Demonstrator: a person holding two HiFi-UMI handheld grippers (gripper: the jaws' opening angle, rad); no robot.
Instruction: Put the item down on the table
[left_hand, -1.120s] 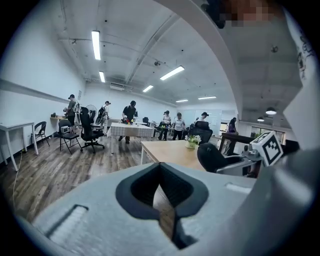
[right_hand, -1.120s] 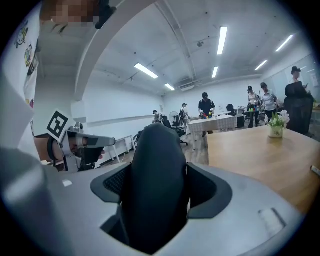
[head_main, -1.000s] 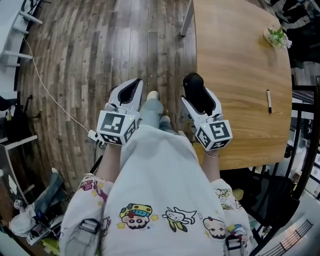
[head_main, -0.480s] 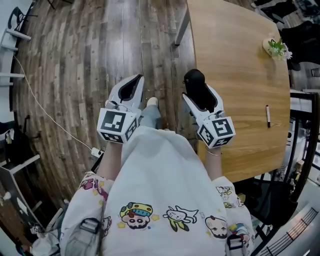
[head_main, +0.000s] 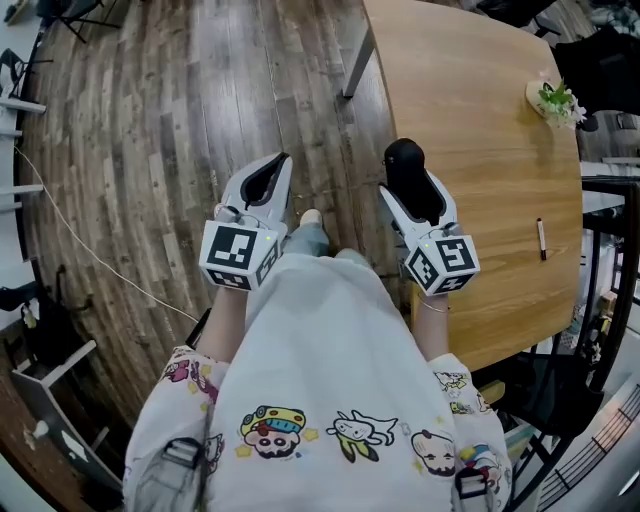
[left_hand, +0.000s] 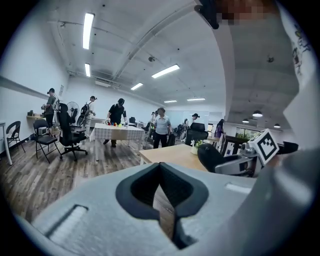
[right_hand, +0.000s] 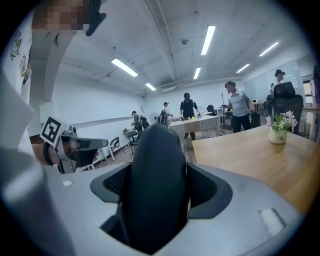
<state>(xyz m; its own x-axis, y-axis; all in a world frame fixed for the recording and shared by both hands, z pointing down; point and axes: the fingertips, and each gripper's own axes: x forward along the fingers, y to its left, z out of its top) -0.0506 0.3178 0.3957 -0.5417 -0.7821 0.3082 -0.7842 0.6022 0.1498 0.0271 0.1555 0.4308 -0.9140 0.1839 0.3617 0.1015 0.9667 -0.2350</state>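
Observation:
My right gripper is shut on a black, rounded, oblong item, which fills the gap between the jaws in the right gripper view. It hangs over the near left edge of the wooden table. My left gripper is held over the wood floor, left of the table. Its jaws meet at the tips with nothing between them. The person's light patterned garment fills the bottom of the head view.
On the table stand a small potted plant at the far right and a dark pen near the right edge. A table leg shows at the top. A white cable runs across the floor. People and chairs stand far off.
Both grippers have drifted slightly right and forward. The black item now sits over the table's left edge rather than just off it. Neither jaw has changed.

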